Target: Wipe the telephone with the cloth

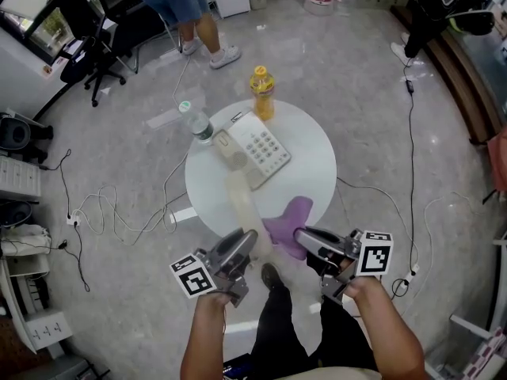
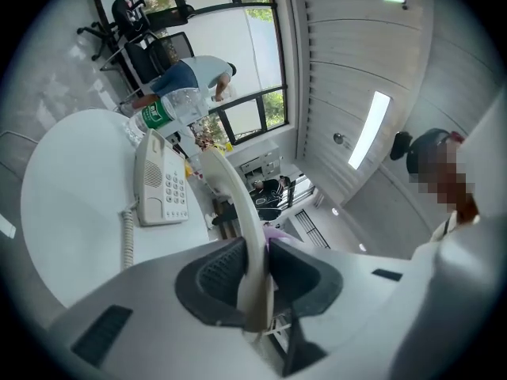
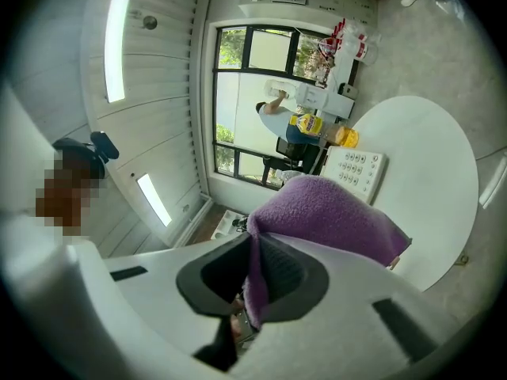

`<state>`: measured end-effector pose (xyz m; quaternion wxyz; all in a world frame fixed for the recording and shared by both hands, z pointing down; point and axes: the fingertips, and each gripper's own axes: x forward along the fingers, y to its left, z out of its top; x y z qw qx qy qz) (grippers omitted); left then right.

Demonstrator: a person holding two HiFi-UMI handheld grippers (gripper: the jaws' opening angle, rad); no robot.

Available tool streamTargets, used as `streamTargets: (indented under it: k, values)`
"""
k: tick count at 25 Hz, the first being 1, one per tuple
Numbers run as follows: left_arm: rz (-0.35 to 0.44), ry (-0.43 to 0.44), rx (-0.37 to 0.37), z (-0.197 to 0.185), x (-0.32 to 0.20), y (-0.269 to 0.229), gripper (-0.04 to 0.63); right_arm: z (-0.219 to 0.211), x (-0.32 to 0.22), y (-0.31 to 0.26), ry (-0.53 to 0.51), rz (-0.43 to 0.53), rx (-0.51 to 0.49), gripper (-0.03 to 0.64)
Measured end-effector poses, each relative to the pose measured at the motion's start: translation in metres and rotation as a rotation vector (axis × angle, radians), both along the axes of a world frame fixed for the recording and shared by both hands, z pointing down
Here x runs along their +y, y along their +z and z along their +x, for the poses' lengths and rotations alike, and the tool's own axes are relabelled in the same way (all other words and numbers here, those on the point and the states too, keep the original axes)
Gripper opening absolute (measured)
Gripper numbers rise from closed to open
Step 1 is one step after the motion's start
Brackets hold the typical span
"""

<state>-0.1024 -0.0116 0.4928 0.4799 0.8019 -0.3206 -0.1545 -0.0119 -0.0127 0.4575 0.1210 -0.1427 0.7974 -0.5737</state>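
A cream telephone base point(image 1: 257, 149) with its keypad lies on the round white table point(image 1: 313, 172). Its handset point(image 1: 242, 204) is lifted off the base, and my left gripper point(image 1: 247, 242) is shut on the handset's near end; in the left gripper view the handset point(image 2: 238, 204) rises from between the jaws, with the base point(image 2: 162, 184) and its coiled cord point(image 2: 127, 240) behind. My right gripper point(image 1: 301, 236) is shut on a purple cloth point(image 1: 287, 224), which hangs just right of the handset. The cloth point(image 3: 333, 216) fills the right gripper view above the jaws.
A yellow bottle point(image 1: 262, 92) and a clear water bottle point(image 1: 196, 122) stand at the table's far edge. A person point(image 1: 194, 14) stands beyond, beside office chairs point(image 1: 111, 30). Cables point(image 1: 119, 212) trail over the floor on the left and right.
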Motion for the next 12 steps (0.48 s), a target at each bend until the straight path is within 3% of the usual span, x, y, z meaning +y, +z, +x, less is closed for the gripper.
streamTargets:
  k: [6,12]
  values:
    - [-0.008,-0.025,-0.128,-0.008,-0.028,0.023,0.091,0.020,-0.008,0.000,0.030,-0.003,-0.020,0.018]
    - [-0.045,-0.074,-0.159,-0.018,-0.052,0.051,0.091,0.041,-0.018,0.002,0.065,-0.010,-0.024,0.018]
